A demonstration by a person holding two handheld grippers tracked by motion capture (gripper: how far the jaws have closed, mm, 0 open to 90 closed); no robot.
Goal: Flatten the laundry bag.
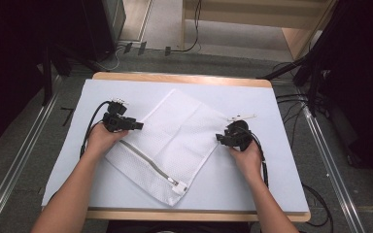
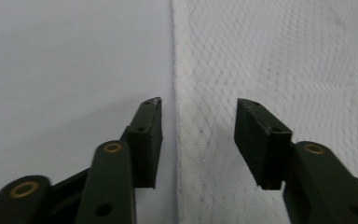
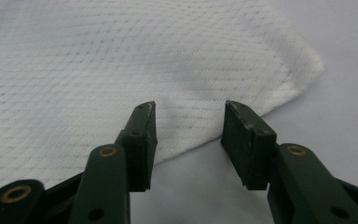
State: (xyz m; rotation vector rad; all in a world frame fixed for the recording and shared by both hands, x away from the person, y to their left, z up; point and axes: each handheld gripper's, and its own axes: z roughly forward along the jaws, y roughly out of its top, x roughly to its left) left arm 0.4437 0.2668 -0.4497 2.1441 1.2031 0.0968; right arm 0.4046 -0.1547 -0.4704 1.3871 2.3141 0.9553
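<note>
Both forearms enter from the near edge of the table (image 1: 281, 145) and angle inward. The left hand (image 1: 102, 138) holds the left gripper (image 1: 135, 125) at the left edge of a white mesh laundry bag (image 1: 175, 141), pointing right; its jaws are spread, one over the pale table cover (image 2: 65, 70), the other over the mesh (image 2: 270, 60), the bag's edge between them. The right hand (image 1: 246, 154) holds the right gripper (image 1: 220, 138) at the bag's right corner (image 3: 307, 65), jaws spread, straddling the hem. The bag lies flat mid-table, set diagonally, its grey zip (image 1: 148, 162) toward the near side.
</note>
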